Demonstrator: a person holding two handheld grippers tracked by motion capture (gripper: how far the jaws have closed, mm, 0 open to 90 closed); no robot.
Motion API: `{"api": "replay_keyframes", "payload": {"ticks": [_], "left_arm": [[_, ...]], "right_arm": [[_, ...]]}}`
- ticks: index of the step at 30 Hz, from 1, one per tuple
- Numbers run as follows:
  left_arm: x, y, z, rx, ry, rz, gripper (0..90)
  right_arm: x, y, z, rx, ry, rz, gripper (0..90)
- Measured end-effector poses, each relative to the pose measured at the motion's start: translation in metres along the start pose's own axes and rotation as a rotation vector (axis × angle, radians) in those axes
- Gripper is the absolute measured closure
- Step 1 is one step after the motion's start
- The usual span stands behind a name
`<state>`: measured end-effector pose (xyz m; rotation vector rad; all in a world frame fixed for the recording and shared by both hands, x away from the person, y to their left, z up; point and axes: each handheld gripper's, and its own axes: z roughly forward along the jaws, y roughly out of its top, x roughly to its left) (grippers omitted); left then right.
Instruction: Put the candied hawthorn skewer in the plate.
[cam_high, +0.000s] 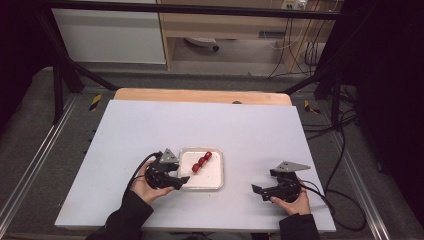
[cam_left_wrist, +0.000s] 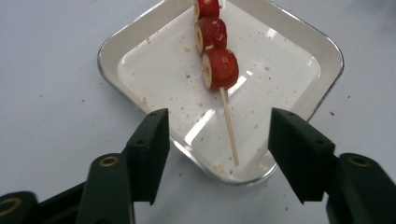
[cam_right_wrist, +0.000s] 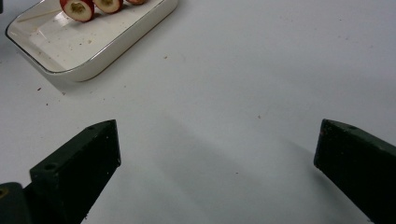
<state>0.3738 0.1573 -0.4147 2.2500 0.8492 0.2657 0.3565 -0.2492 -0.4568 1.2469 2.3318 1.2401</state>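
Observation:
A wooden skewer threaded with three red fruit slices lies in a white square dish near the table's front. From above, the slices run diagonally across the dish. My left gripper sits at the dish's near-left corner, open, its jaws apart on either side of the skewer's bare end without touching it; from above it reaches the dish's edge. My right gripper rests to the right of the dish, open and empty; its own view has bare table between the jaws and the dish at the top left.
The dish stands on a white tabletop with a wooden strip along its far edge. Small crumbs dot the dish and the table around it. Black frame bars and cables stand off the table's sides.

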Motion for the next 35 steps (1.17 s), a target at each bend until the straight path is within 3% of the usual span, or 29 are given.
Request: {"api": "replay_keyframes", "payload": {"ticks": [5, 11, 18, 24, 30, 35], "left_arm": [[0.015, -0.02, -0.013, -0.012, -0.01, -0.021, 21.2], [0.03, -0.047, -0.029, -0.042, 0.008, -0.045, 12.6], [0.047, -0.078, -0.042, -0.087, 0.045, -0.097, 9.2], [0.053, -0.099, -0.05, -0.096, 0.066, -0.098, 6.7], [0.056, -0.11, -0.055, -0.109, 0.075, -0.111, 6.2], [0.058, -0.11, -0.053, -0.107, 0.071, -0.108, 6.0]], "right_arm": [[0.0, 0.0, 0.0, 0.0, -0.001, -0.001, 0.8], [0.001, 0.0, 0.0, 0.005, -0.001, 0.004, 0.8], [0.001, -0.001, 0.001, 0.016, -0.005, -0.004, 0.6], [0.001, -0.001, 0.001, 0.023, 0.0, -0.011, 0.6], [0.002, -0.002, 0.001, 0.039, -0.008, -0.023, 0.6], [0.002, -0.002, 0.0, 0.037, -0.005, -0.02, 0.6]]}}
